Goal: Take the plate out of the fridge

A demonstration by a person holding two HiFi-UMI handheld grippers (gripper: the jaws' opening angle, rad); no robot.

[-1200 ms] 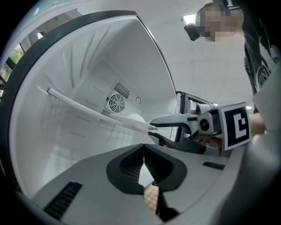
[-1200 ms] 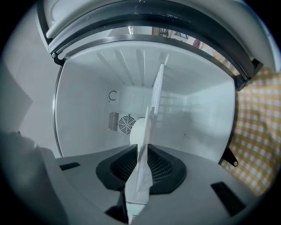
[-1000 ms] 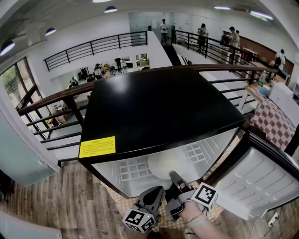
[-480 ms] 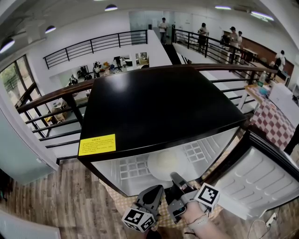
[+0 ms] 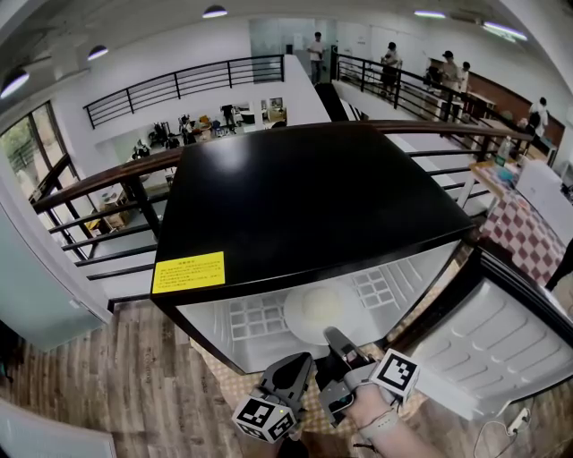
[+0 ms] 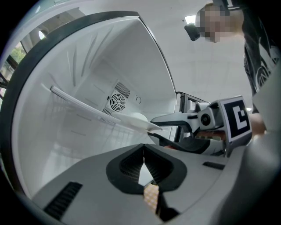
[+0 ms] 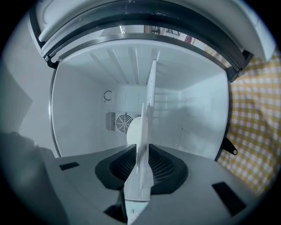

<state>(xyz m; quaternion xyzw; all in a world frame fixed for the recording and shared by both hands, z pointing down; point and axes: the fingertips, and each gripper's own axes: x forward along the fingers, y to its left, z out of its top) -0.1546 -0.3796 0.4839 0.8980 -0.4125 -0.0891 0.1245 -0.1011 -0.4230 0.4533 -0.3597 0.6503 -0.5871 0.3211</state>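
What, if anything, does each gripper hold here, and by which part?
The right gripper holds the round white plate by its near rim, edge-on between the jaws. The left gripper is shut on nothing.

- A grey-brown wood-plank floor (image 5: pixel 98 389) is seen at lower left.
- A black metal railing with brown wooden handrail (image 5: pixel 89 186) is set beyond it.
- Round recessed ceiling lights (image 5: pixel 213 12) are lit.

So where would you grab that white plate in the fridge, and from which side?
Grip the near rim of the white plate, coming in through the fridge's open front. The plate lies flat on the wire shelf, so its thin edge is likely the only part that offers a hold, with one jaw above and one below. The right tool is closed on just that spot.
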